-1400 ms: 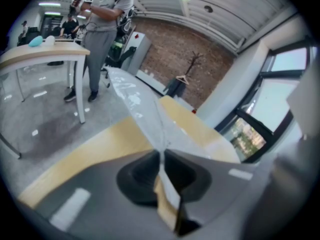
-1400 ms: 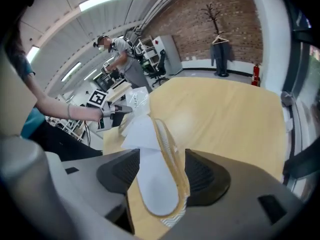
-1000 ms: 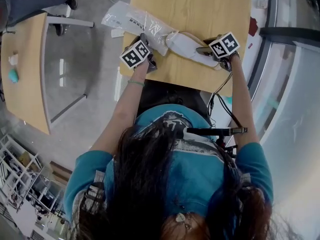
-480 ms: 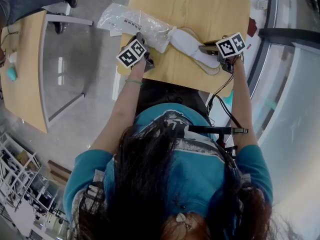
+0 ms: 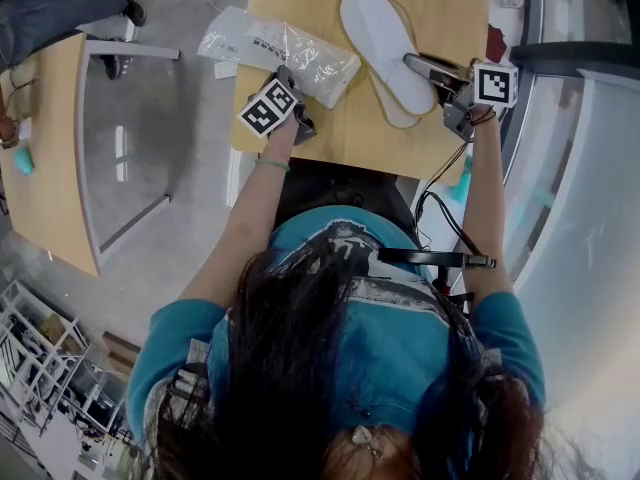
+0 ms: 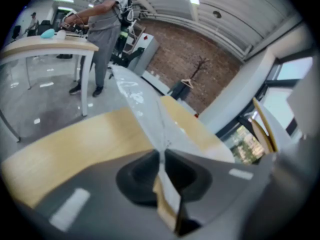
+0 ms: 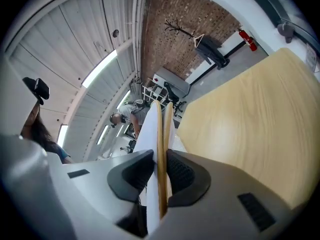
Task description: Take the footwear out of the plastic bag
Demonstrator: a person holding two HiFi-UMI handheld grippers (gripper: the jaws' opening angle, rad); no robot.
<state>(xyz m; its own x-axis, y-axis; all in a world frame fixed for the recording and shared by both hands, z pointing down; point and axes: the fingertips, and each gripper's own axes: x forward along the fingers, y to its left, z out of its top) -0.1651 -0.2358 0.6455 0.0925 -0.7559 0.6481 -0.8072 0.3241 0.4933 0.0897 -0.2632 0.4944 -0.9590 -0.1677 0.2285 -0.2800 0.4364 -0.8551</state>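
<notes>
A pair of flat white slippers (image 5: 385, 48) with tan soles lies stacked on the wooden table (image 5: 300, 8), fully outside the clear plastic bag (image 5: 275, 50). My right gripper (image 5: 418, 65) has its jaws closing on the slippers' near end; in the right gripper view both pads press on the slippers (image 7: 157, 129) at the right gripper (image 7: 161, 169). My left gripper (image 5: 292, 78) is shut on the bag's near edge. In the left gripper view the thin film of the bag (image 6: 145, 109) runs out from between the tips of the left gripper (image 6: 162, 156).
A second wooden table (image 5: 45, 138) stands to the left with a teal object (image 5: 22, 156) on it, and a person (image 5: 60, 8) stands beyond it. A black cable (image 5: 440, 188) hangs off the table's near right edge. A window rail (image 5: 530, 58) runs along the right.
The right gripper closed on the slippers and drew them rightward out of the bag. The left gripper stayed shut on the bag, which now lies flat and empty.
</notes>
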